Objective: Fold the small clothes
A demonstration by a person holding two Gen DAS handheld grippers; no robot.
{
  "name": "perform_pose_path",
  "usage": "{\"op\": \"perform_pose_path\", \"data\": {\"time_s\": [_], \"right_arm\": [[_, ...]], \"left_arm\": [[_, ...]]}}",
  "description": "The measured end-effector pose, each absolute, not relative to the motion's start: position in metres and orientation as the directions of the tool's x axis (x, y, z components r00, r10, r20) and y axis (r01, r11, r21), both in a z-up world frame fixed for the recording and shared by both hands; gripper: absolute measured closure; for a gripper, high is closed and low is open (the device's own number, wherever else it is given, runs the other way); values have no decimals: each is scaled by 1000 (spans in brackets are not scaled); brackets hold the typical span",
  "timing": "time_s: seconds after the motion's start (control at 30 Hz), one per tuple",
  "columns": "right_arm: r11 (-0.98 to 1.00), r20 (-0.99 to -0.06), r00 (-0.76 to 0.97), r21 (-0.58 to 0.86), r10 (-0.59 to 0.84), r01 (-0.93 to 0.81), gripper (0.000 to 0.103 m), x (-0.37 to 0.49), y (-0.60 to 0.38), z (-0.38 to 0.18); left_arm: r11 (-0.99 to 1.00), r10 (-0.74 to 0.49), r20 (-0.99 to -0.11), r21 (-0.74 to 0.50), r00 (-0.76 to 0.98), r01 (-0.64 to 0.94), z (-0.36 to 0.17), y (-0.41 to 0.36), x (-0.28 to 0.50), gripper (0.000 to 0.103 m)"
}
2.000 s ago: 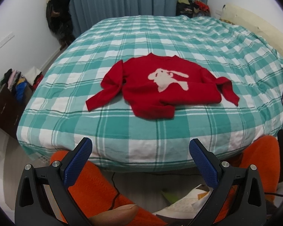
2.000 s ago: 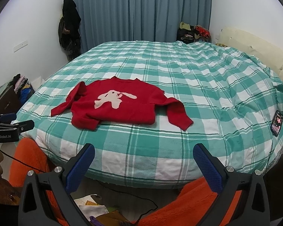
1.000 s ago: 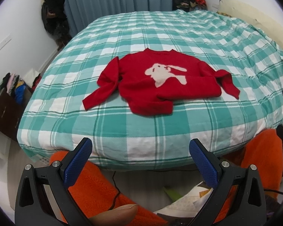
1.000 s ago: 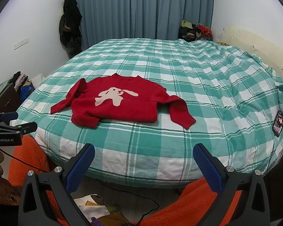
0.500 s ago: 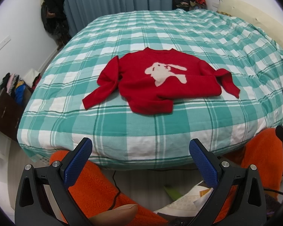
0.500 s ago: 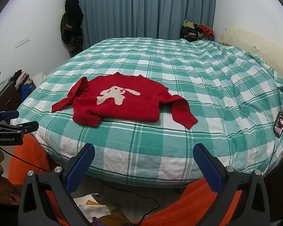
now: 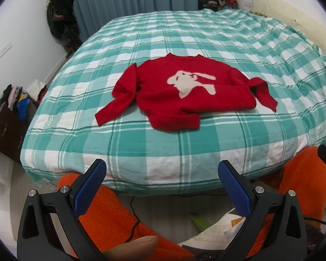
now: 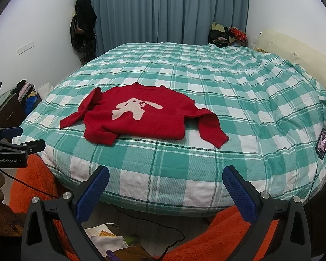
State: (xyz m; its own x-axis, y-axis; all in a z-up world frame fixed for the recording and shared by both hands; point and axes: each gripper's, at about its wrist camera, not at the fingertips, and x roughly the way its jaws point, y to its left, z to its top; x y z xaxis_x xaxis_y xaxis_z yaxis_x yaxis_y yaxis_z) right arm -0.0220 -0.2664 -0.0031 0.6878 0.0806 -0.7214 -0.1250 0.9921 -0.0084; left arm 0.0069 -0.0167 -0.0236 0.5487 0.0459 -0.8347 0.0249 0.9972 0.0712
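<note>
Red sweater (image 7: 178, 95) with a pale rabbit motif flat on the green-and-white checked bedspread (image 7: 184, 152), front up, neckline toward the curtain (image 8: 163, 10), hem toward the near bed edge. Near-left hem corner bunched into a thick roll. One sleeve angled out to the left; other sleeve bent back at the right side, cuff lying on the cover.

Containers: dark brown box or drawer unit (image 7: 4, 128) on the floor left of the bed, stuffed with mixed coloured clothes (image 7: 16, 95); contents not distinguishable piece by piece. Heap of clothing (image 8: 228, 33) in the far corner, no visible holder.

Left gripper (image 7: 162, 170): blue pads spread wide, nothing between them, held off the near bed edge above orange fleece trousers (image 7: 110, 213). Right gripper (image 8: 165, 177): same wide spread, empty, also short of the mattress. Phone (image 8: 323, 144) at the right edge of the cover, well apart from the sweater. Papers and a black cable (image 8: 163, 228) on the floor below.

Against 0.5 s ago: sweater pose unchanged, same roll at the hem, same sleeve bends. Both views a touch closer to the bed. Finger spread unchanged on both sides.
</note>
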Motion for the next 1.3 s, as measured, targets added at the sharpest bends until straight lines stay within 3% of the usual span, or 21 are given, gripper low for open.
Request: {"op": "perform_pose_path", "data": {"time_s": [0.47,0.6,0.77,0.87,1.0,1.07,1.13,1.17,1.2,1.3], "right_arm": [[992,-721,688,-7,84,-129,0,-20,-263,-8],[993,-714,695,-2,84,-122,0,-17,-268,-9],[993,-694,714,13,91,-114,0,-3,-282,-21],[995,-709,700,36,93,-95,0,4,-289,-30],[994,-719,688,46,99,-94,0,3,-293,-37],[995,-727,680,46,96,-92,0,0,-294,-42],[995,-740,666,50,98,-90,0,-1,-296,-48],[995,-745,660,52,98,-90,0,-1,-297,-51],[995,-748,656,50,97,-89,0,-1,-298,-53],[996,-747,660,34,81,-84,0,0,-303,-56]], "left_arm": [[998,45,-845,65,532,19,-28,-15,11,1],[1000,14,-882,6,472,-18,-53,-2,25,1],[989,-143,-930,-144,340,23,-114,4,64,2],[965,-262,-916,-255,304,64,-143,-12,92,5],[934,-335,-889,-357,312,-15,-173,-22,135,22],[925,-323,-880,-372,347,-83,-185,-20,153,26],[919,-270,-882,-356,386,-170,-191,-17,162,48],[912,-260,-881,-359,395,-200,-191,-15,164,82],[895,-282,-875,-388,395,-221,-190,-10,163,97],[864,-333,-853,-447,402,-233,-178,8,153,98]]}}
